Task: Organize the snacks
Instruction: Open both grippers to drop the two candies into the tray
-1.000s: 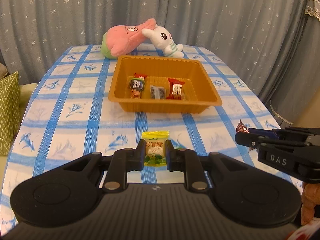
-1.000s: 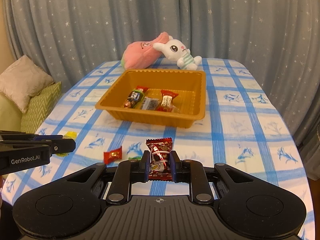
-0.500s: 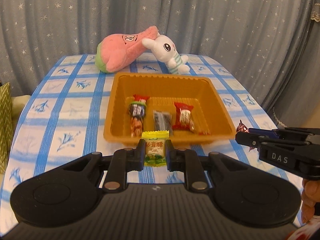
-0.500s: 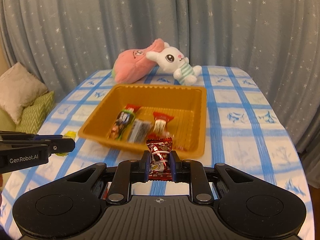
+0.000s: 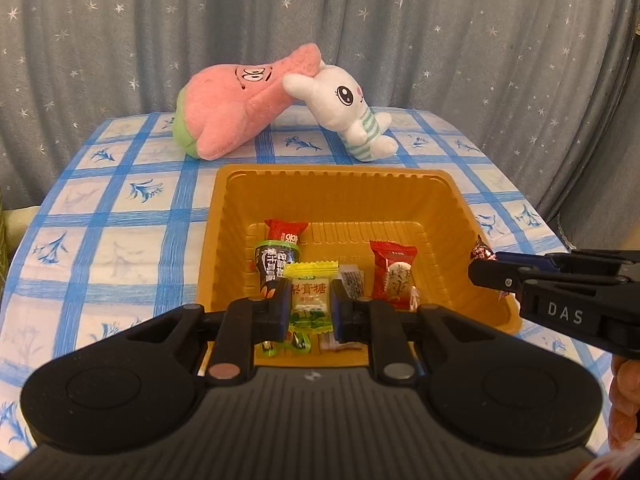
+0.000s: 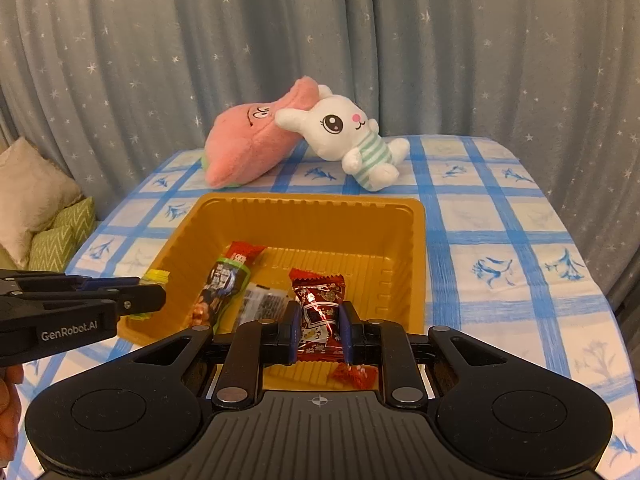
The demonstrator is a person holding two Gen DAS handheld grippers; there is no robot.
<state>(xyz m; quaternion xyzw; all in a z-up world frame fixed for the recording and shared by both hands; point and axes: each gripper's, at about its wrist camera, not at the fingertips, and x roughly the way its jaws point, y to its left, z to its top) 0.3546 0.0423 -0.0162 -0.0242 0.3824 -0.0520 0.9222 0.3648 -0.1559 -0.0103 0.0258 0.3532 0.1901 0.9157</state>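
Observation:
An orange plastic tray sits on the blue-checked tablecloth and holds several wrapped snacks. My left gripper is shut on a yellow-green candy packet, held over the tray's near left part. My right gripper is shut on a dark red foil candy, held over the tray's near right part. Each gripper shows from the side in the other view: the right gripper with its red candy, the left gripper with its yellow packet. In the tray lie a black-green bar, a grey packet and a red-white candy.
A pink plush and a white rabbit plush lie behind the tray at the table's far edge. Star-printed grey curtains hang behind. Cushions rest left of the table. A person's fingers show at the right edge.
Both grippers moved forward from the near table to above the tray, each still shut on its candy. The tray now fills the middle of both views.

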